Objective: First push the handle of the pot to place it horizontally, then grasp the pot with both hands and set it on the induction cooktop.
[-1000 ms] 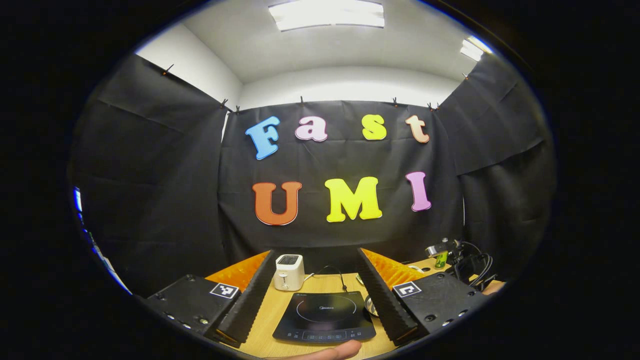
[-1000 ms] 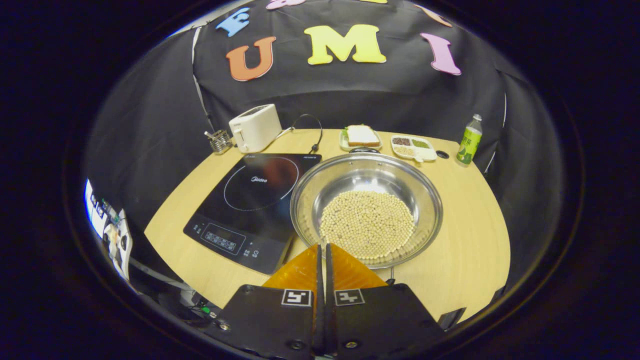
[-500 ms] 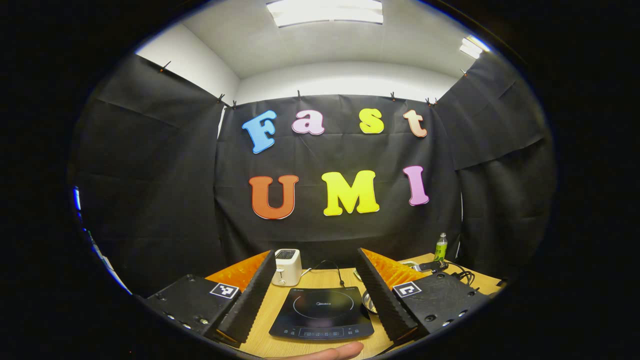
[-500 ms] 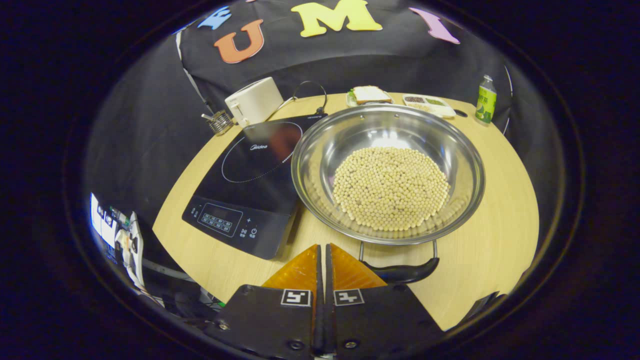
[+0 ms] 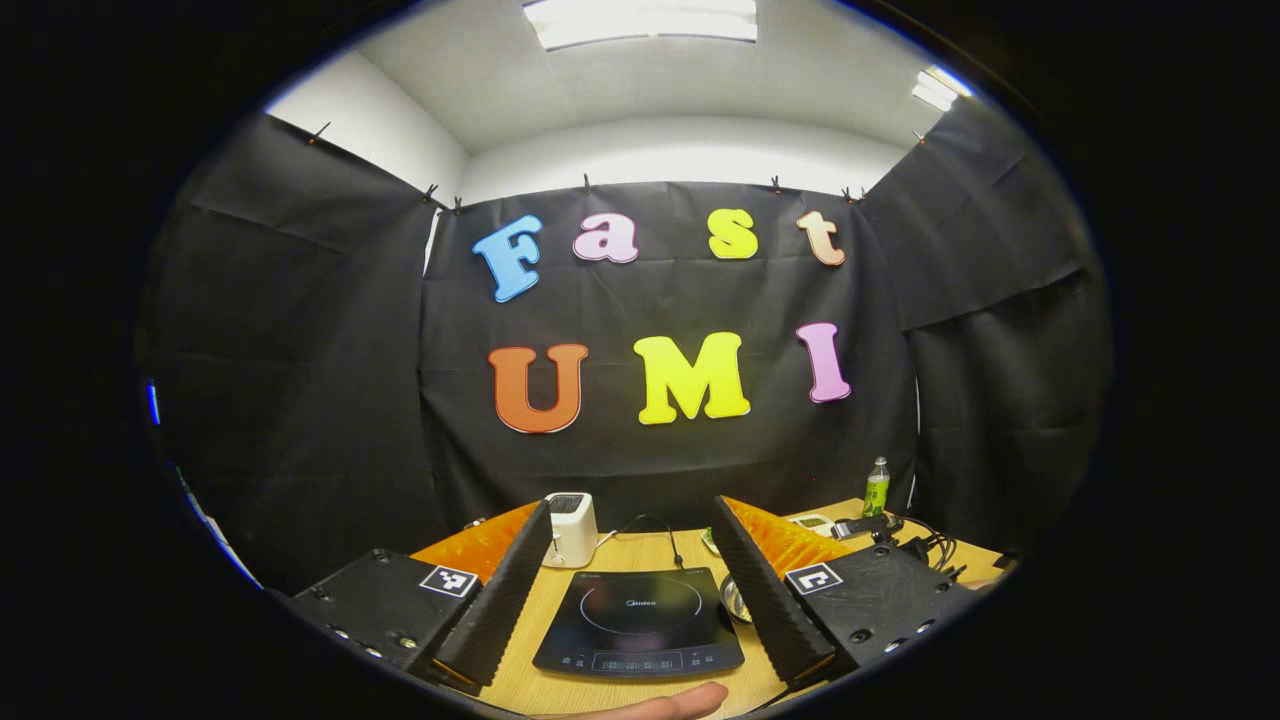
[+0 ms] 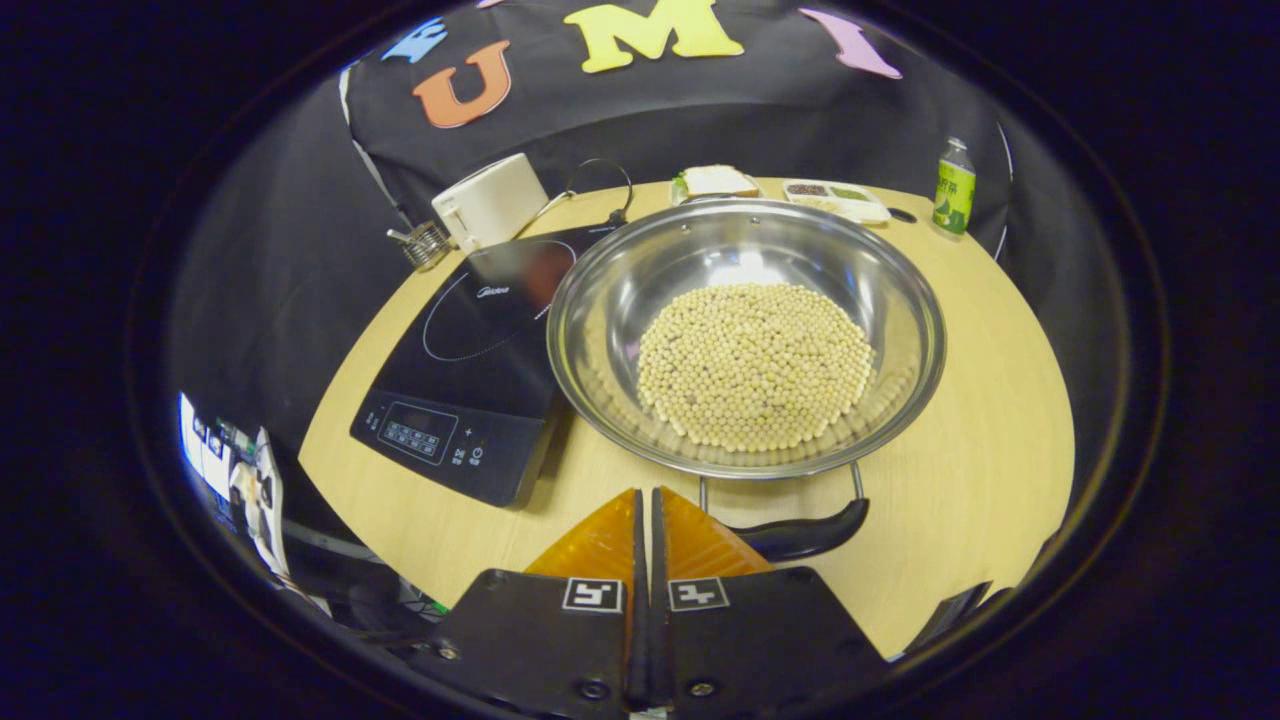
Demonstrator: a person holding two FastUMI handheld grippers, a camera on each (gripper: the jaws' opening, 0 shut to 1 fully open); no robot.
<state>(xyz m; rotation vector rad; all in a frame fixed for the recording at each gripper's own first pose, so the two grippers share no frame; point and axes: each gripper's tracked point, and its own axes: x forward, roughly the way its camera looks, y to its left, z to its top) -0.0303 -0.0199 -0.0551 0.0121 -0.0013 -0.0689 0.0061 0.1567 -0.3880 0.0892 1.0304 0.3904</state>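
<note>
A steel pot holding pale beans sits on the wooden table, its left rim over the edge of the black induction cooktop. Its near handle points toward me, just right of my right gripper, which is shut with nothing between its fingers. In the left gripper view my left gripper is open, held level above the table's near edge, framing the cooktop. A sliver of the pot shows beside its right finger.
A white toaster, a small metal rack, a sandwich plate, a divided snack tray and a green bottle line the table's far side. A fingertip shows at the bottom of the left gripper view.
My right gripper has moved in closer and lower over the pot, bringing the near handle into view, then shifted slightly right. My left gripper's view has drifted a little; it stays open.
</note>
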